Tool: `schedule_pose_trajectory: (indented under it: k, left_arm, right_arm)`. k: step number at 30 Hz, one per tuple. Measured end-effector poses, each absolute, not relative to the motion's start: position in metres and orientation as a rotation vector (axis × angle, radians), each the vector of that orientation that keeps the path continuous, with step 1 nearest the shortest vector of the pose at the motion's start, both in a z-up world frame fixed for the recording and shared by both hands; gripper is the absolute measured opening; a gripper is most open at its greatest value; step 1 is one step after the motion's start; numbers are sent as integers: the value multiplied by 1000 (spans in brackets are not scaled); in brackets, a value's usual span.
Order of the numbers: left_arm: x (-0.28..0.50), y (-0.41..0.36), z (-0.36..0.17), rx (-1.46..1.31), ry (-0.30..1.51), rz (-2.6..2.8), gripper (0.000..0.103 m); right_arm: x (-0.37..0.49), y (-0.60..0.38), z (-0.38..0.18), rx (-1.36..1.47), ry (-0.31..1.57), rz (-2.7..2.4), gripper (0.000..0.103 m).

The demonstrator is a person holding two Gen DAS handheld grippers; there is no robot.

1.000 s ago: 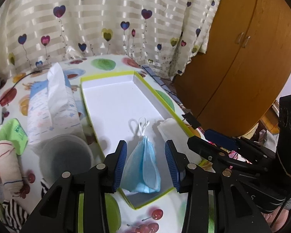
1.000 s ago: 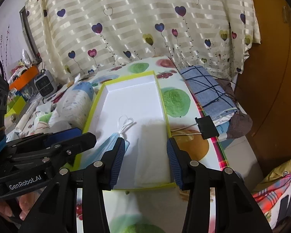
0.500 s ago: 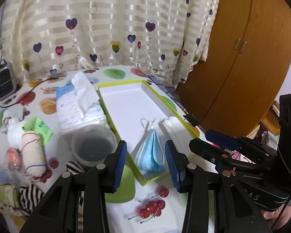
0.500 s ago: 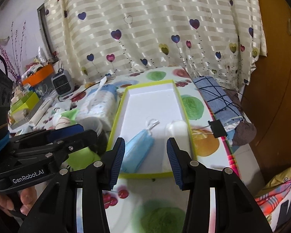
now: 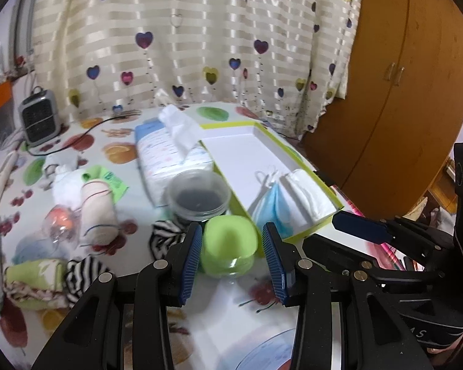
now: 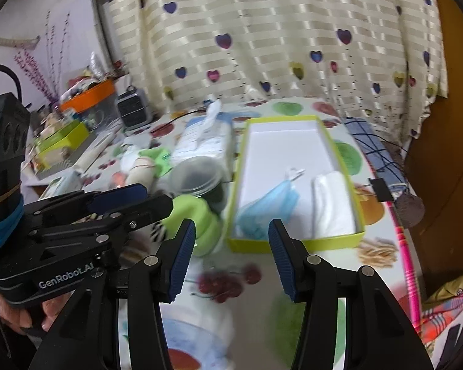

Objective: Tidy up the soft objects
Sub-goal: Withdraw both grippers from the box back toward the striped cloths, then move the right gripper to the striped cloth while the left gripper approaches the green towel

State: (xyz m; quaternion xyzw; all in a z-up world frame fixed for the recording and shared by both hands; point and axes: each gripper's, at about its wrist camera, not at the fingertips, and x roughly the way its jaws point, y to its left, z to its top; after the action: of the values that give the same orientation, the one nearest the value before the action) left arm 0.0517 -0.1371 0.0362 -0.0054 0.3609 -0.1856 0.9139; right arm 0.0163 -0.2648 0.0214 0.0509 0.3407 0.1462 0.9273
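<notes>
A shallow white box with a lime rim [image 5: 296,157] [image 6: 293,243] lies on the fruit-print table. In it lie a blue face mask [image 5: 270,206] [image 6: 268,203] and a folded white cloth [image 5: 308,194] [image 6: 333,206]. My left gripper [image 5: 231,256] is open and empty, held above a green lid [image 5: 230,243] [image 6: 197,215] in front of the box. My right gripper [image 6: 231,256] is open and empty, near the box's front edge. Rolled socks [image 5: 97,206], a striped sock [image 5: 166,237] and a folded green cloth [image 5: 34,277] lie at the left.
A clear plastic jar [image 5: 199,197] and a tissue pack [image 5: 169,151] stand left of the box. A small grey heater [image 5: 38,120] stands at the back left. A wooden wardrobe [image 5: 401,77] and a heart curtain [image 5: 200,30] close off the back and right.
Both grippers have pulled back from the box and swung left; the mask lies released in the box. More of the table's left side with the socks has come into view.
</notes>
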Motion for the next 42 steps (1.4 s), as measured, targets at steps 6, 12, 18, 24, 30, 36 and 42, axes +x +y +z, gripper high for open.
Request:
schedule_pose_trajectory:
  k: [6, 12, 18, 24, 30, 36, 42]
  left_arm:
    - [43, -115, 40, -41, 731, -333, 40]
    - [41, -96, 36, -63, 741, -285, 40]
    - [41, -83, 38, -77, 736, -257, 40]
    - [42, -73, 36, -90, 740, -241, 40]
    - [41, -61, 26, -106, 759, -223, 40]
    - [39, -40, 13, -130, 791, -177, 40]
    - [37, -14, 4, -162, 808, -130, 40]
  right_arm:
    - [13, -246, 27, 81, 691, 347, 51]
    - [14, -227, 31, 57, 693, 383, 51]
    - [15, -212, 31, 40, 699, 413, 51]
    - [16, -202, 30, 28, 711, 436, 51]
    - [16, -191, 28, 15, 722, 457, 51]
    - [18, -177, 21, -3, 744, 486, 51]
    - [19, -159, 12, -29, 774, 526, 50]
